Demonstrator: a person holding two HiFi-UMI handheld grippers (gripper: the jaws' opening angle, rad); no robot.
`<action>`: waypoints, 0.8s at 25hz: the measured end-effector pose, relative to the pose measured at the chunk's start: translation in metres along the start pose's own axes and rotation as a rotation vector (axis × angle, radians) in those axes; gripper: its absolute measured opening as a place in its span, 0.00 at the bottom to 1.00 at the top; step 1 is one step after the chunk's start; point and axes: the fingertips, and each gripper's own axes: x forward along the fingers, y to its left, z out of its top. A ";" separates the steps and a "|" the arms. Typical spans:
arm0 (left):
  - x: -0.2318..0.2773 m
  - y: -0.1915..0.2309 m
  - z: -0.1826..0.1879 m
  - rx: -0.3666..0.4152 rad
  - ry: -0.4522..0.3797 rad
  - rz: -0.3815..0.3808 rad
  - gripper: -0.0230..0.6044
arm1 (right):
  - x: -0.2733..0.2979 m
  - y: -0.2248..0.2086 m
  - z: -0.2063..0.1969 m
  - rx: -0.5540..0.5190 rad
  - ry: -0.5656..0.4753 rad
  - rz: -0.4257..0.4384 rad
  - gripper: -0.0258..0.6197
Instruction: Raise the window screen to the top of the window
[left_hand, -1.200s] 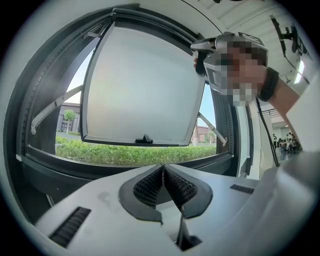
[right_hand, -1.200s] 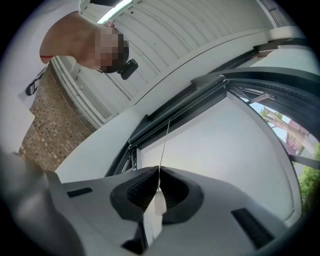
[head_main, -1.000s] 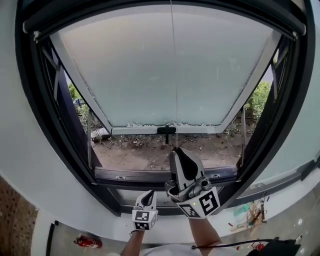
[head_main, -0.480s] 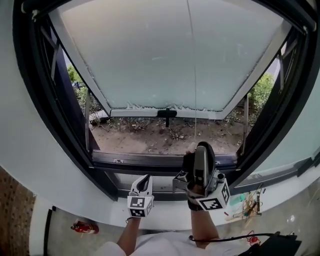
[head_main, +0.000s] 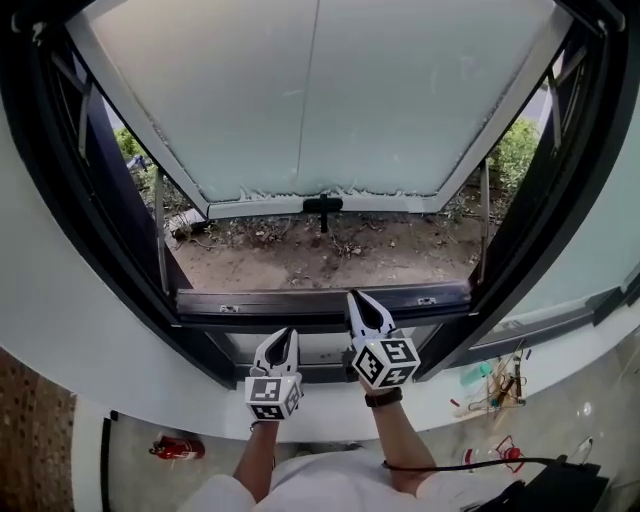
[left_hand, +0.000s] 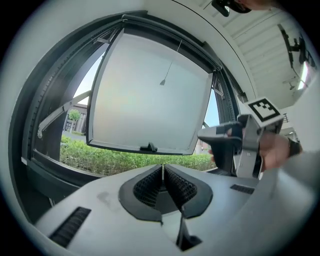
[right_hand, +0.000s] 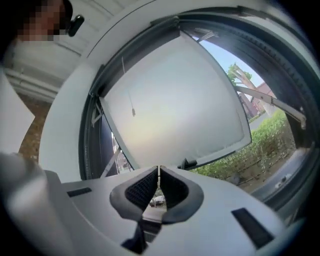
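The pale window screen (head_main: 330, 90) covers most of the opening. Its bottom bar (head_main: 250, 207) with a black handle (head_main: 322, 205) hangs well above the dark sill (head_main: 320, 305). A thin cord (head_main: 313, 100) runs down the screen's middle and hangs free. My right gripper (head_main: 358, 298) points level at the sill, shut and empty. The left gripper (head_main: 284, 336) sits beside it, a little lower, also shut with nothing between its pads. In the left gripper view I see the screen (left_hand: 150, 100) and its handle (left_hand: 148, 148); the right gripper view shows the screen (right_hand: 175, 110) and the cord (right_hand: 131, 100).
Bare soil and green hedges lie outside below the screen. Metal stay arms (head_main: 160, 230) flank the opening on both sides. On the floor, a red fire extinguisher (head_main: 177, 448) lies at the left, with tools and cables (head_main: 495, 395) at the right.
My right gripper has dropped from in front of the opening, near the cord, down to the sill beside the left gripper. The left gripper has barely moved.
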 end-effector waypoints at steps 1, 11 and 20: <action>0.001 -0.001 0.006 -0.002 -0.010 -0.007 0.06 | 0.001 0.001 -0.009 -0.021 0.028 0.002 0.06; -0.010 -0.004 0.031 -0.020 -0.047 -0.015 0.04 | -0.004 0.043 -0.043 -0.166 0.093 0.080 0.06; -0.018 0.000 0.020 -0.046 -0.036 0.004 0.04 | -0.007 0.048 -0.054 -0.227 0.130 0.093 0.06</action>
